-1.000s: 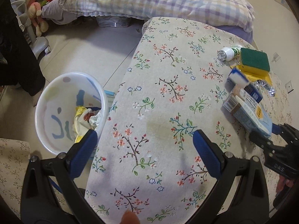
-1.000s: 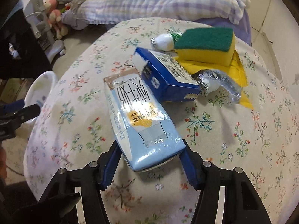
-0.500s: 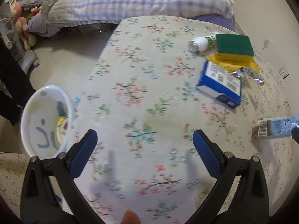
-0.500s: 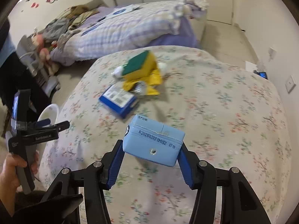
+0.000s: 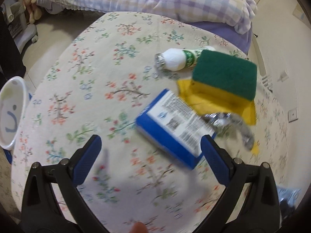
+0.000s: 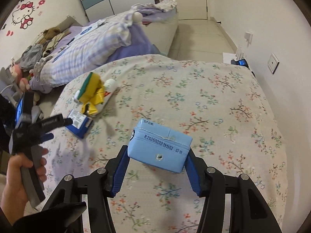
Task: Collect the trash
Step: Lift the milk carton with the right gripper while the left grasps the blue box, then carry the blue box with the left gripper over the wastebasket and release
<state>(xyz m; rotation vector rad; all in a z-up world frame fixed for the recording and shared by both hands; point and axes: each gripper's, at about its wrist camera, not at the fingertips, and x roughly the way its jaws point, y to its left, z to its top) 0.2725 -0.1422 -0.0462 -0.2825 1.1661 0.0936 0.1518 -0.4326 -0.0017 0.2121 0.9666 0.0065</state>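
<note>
My right gripper (image 6: 155, 167), black with blue pads, clamps a light blue carton (image 6: 160, 152) printed with dark blue characters. My left gripper (image 5: 150, 156) is coloured the same. The table (image 5: 97, 77) wears a cream cloth with red, green and blue flowered twigs. On it lie a dark blue box (image 5: 173, 130) with a white label, a green-topped yellow sponge (image 5: 223, 81), a white bottle (image 5: 178, 59) with a green label, and a yellow wrapper (image 5: 196, 101). The bin (image 5: 11, 114) is white with blue marks.

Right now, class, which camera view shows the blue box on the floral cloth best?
The left wrist view. The blue box lies large near the open left gripper, with its white printed label readable as a panel, though blurred. In the right wrist view the same box is small, and the left gripper partly covers it.
</note>
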